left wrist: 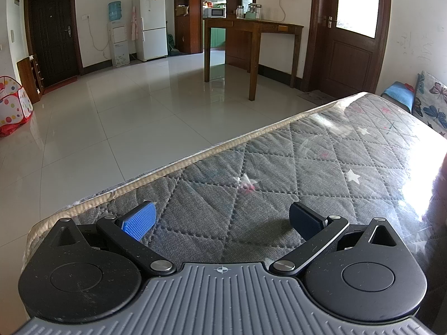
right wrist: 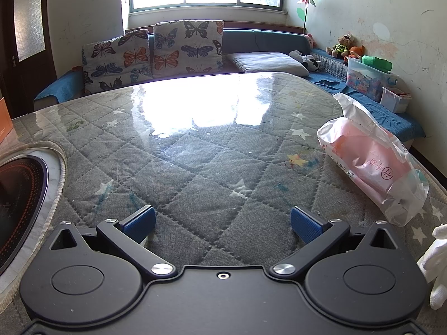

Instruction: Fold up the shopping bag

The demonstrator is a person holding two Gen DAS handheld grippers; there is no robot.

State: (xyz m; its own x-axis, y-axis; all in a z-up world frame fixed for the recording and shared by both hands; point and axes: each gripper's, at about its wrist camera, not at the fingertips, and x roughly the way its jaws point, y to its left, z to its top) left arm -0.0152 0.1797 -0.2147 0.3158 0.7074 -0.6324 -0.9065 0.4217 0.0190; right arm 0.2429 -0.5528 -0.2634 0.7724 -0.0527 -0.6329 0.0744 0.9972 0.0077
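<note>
Shopping bag (right wrist: 374, 162): white plastic, crumpled, pink packet showing through, lying at the right-hand rim of the quilted table (right wrist: 195, 153) under its clear cover; forward and well to the right of the right gripper (right wrist: 222, 223); long axis slanting from the far bunched mouth down toward the near right edge; not flat, not folded as it lies, still bulging with contents. Right gripper: jaws spread wide, nothing between them, pointing at bare quilt toward the window, bag off its axis. Left gripper (left wrist: 222, 220): also spread wide and empty, aimed across the table's edge toward the tiled floor; no bag anywhere in the left wrist view; so, by judgement, right side clearly the nearer. White gloved hand (right wrist: 435, 268) at the right border of the right wrist view, just short of the bag's near end. Likely need: a swing rightward and forward for the right tongs to meet the near end; approach along the slant rather than across it.
</note>
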